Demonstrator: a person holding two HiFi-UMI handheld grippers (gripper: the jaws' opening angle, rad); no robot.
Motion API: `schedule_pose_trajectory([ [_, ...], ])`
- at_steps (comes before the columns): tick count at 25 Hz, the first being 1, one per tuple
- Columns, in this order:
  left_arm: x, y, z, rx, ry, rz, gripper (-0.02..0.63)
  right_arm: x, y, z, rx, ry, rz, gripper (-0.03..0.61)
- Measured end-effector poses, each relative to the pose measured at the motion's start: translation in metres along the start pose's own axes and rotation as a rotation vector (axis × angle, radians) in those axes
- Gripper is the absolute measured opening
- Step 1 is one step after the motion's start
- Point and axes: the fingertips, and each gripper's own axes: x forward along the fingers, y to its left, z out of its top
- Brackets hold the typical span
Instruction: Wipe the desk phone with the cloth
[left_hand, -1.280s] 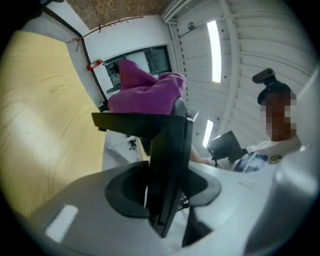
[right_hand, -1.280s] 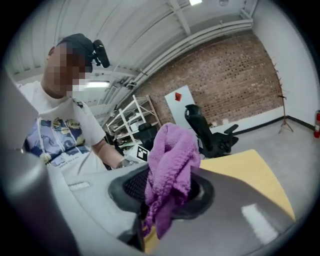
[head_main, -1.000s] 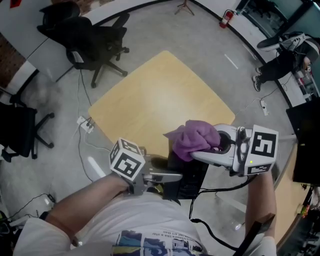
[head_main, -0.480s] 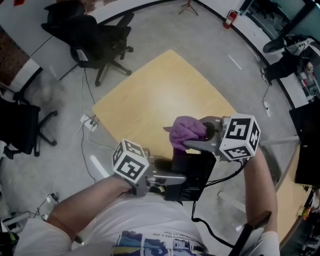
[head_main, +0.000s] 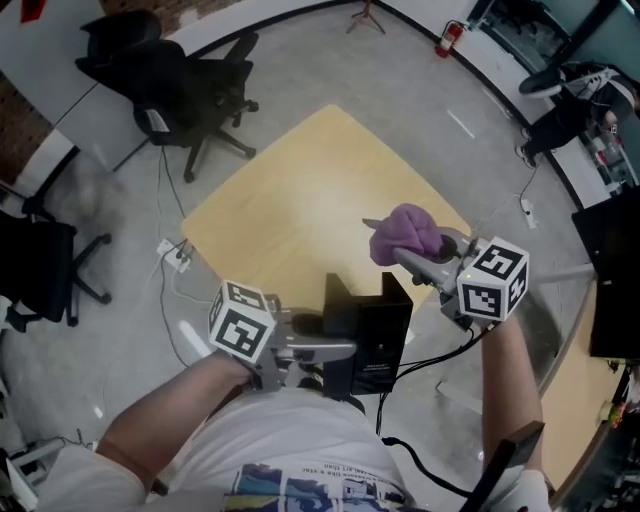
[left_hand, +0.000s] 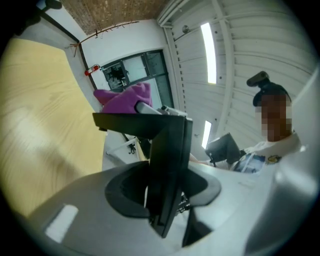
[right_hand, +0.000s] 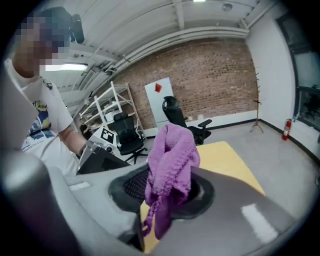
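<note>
While the left gripper is gripping the black desk phone between its jaws, the phone is standing on edge directly ahead of that gripper, over the near corner of the yellow bench. A black cable is trailing from the phone toward the person. The right gripper is clamping the purple cloth, which is bunching up above its jaw tips. Seen from the left gripper, the cloth is sitting just beyond the phone's far edge; whether the two are touching is not showing.
</note>
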Motion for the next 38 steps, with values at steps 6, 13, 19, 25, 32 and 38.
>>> schedule_pose_trajectory([
  [6,-0.022,0.004,0.023,0.018,-0.042,0.014,0.187,-0.047,0.007,-0.015,0.089,-0.092,-0.071,0.103],
  [13,-0.026,0.009,0.034,-0.002,-0.038,-0.010,0.187,-0.046,0.058,-0.030,0.082,-0.136,0.040,0.103],
  [19,-0.020,0.005,0.036,-0.025,-0.054,-0.054,0.187,-0.045,0.078,-0.043,0.109,-0.165,0.112,0.103],
  [25,-0.024,0.002,0.051,-0.033,-0.104,-0.067,0.186,-0.049,0.095,-0.067,0.125,-0.135,0.146,0.103],
  [32,-0.020,0.007,0.067,-0.035,-0.177,-0.034,0.184,-0.059,0.112,-0.110,0.167,-0.107,0.154,0.103],
  [38,-0.021,0.014,0.069,-0.059,-0.214,-0.020,0.184,-0.064,0.117,-0.133,0.186,-0.075,0.160,0.103],
])
